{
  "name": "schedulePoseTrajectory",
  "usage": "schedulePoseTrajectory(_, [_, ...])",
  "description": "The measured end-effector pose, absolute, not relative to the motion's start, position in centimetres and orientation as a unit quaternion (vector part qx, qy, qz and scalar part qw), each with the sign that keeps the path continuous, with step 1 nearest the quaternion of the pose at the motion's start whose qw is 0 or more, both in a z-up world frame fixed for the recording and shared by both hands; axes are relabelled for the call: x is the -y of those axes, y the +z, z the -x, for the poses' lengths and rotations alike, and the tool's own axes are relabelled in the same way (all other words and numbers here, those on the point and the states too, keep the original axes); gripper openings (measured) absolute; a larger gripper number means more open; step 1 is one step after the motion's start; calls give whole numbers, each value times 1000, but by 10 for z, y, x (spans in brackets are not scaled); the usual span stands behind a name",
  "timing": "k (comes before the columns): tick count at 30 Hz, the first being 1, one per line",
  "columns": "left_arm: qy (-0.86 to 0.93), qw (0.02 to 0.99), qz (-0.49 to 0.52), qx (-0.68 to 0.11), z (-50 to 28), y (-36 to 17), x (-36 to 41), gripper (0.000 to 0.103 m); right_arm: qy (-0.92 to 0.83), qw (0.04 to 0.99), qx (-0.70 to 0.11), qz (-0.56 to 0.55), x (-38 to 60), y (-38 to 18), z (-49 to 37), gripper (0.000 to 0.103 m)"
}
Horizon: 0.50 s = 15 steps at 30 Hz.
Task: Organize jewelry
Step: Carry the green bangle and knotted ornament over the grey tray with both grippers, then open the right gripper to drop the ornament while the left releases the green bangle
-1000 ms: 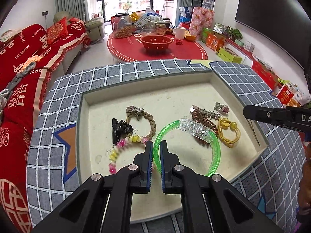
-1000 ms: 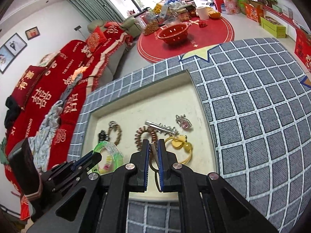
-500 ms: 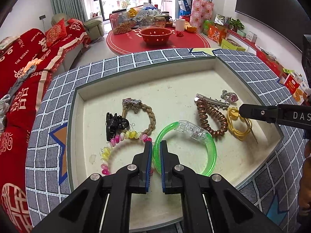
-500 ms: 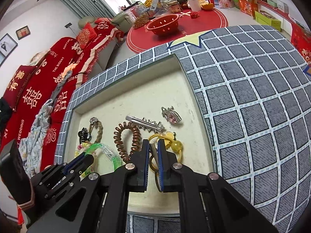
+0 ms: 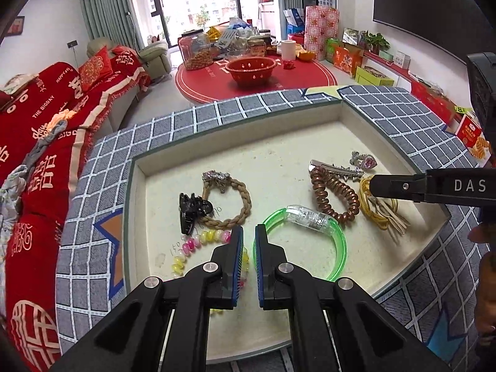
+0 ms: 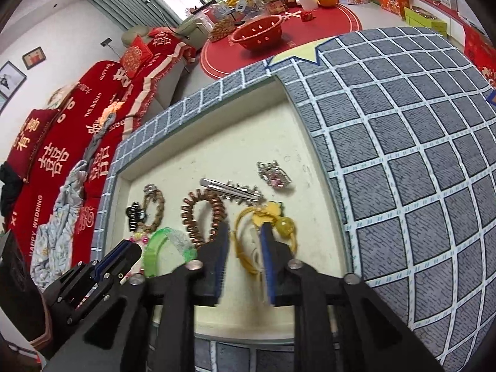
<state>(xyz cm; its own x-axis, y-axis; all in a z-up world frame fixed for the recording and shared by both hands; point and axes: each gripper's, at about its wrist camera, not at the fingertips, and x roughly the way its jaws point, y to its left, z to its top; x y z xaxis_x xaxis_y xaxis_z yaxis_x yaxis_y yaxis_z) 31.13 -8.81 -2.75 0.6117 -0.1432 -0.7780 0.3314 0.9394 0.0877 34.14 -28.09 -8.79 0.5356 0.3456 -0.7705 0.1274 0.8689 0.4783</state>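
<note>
Your left gripper [image 5: 249, 238] hangs low over the near side of the tray [image 5: 136, 192], jaws nearly closed w/ only a thin slit between the pads, nothing in them. Tips sit right at the left rim of the green bangle [image 5: 313, 232], w/ the bead bracelet [image 5: 198, 245] just left of them; contact w/ either can't be confirmed. Your right gripper [image 6: 243, 235] has jaws parted a moderate gap, straddling the yellow tie [image 6: 266, 232], which lies loose on the tray floor between the pads; pads don't look clamped on it, and whether one pad touches it I can't tell. From the left cam the right gripper's tip sits over the tie at the tray's right side. Other items in tray: copper coil tie [image 5: 334, 195] just left of the yellow tie, silver clip [image 5: 334, 167] touching the coil's far end, pink charm [image 5: 365, 161] beside the clip near the right wall, braided bracelet [image 5: 229, 201] mid-tray, black claw clip [image 5: 192, 210] touching its left side. Tray is sunk in the grid mat [image 6: 403, 155].
</note>
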Motion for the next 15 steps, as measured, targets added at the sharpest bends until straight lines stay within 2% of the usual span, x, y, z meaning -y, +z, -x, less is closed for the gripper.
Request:
schedulePoseTrajectory(3, [-130, 894, -108, -415, -310, -23, 83, 21, 66, 849, -464, -243, 276, -77, -339, 62])
schedulePoseTrajectory(15, [-113, 900, -95, -410, -296, -14, 66, 21, 56, 860, -445, -242, 275, -56, -315, 66])
